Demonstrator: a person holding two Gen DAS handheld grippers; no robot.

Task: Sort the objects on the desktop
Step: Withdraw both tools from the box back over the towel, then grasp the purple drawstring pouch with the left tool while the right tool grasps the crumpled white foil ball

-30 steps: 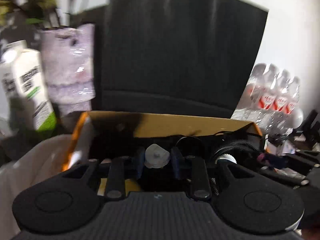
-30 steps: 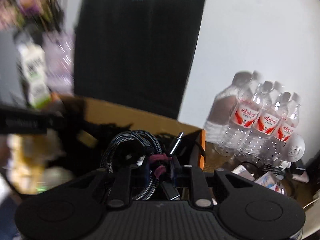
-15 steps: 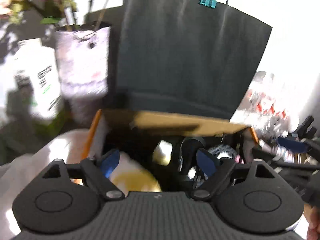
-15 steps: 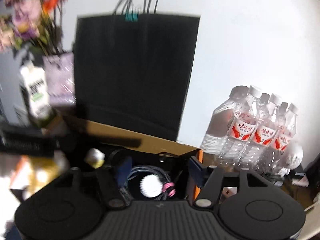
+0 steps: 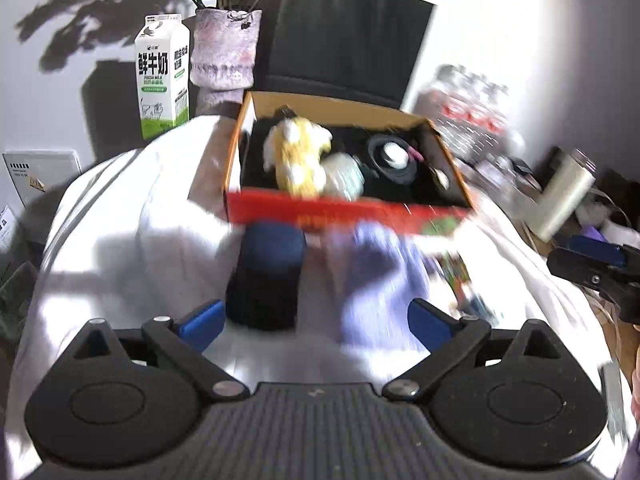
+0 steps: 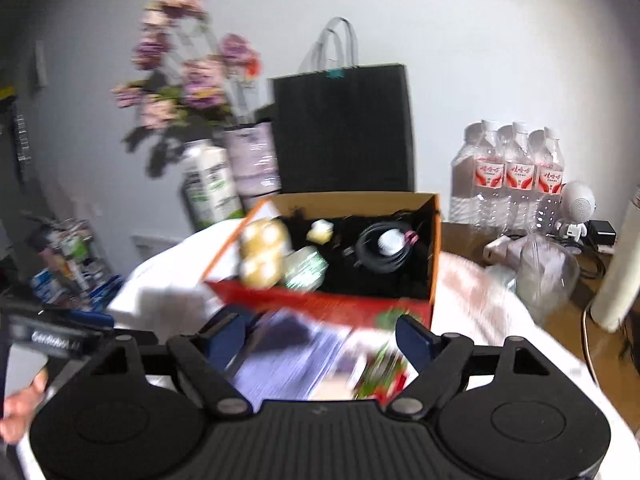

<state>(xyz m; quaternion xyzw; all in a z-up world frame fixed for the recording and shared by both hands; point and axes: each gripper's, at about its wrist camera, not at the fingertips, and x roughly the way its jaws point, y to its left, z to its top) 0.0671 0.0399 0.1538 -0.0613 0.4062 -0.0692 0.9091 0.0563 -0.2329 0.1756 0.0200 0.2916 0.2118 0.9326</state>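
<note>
Both grippers are now sitting back from the box, where a second ago they were reaching into it, the left clamped on a white cap and the right on a cable. Left gripper is hanging released, blue pads spread wide and empty; right gripper is likewise spread wide, holding nothing.

Readable writing: the milk carton is showing "鲜牛奶" and "FRESH MILK"; the water bottles are carrying red labels too small to read; the other gripper's body, seen from the right wrist, is bearing partly legible white lettering.

The box is lying with its long axis across the left view, red front wall facing the camera, open top upward. Inside it a yellow plush toy is resting at left, and a coiled black cable is lying flat at right.

A dark blue case is lying just before the box, long axis pointing toward it. Beside it a purple booklet is blurring.

A white cloth is covering the table. Behind are standing a black paper bag, a vase of flowers and a grey-white wall.
</note>
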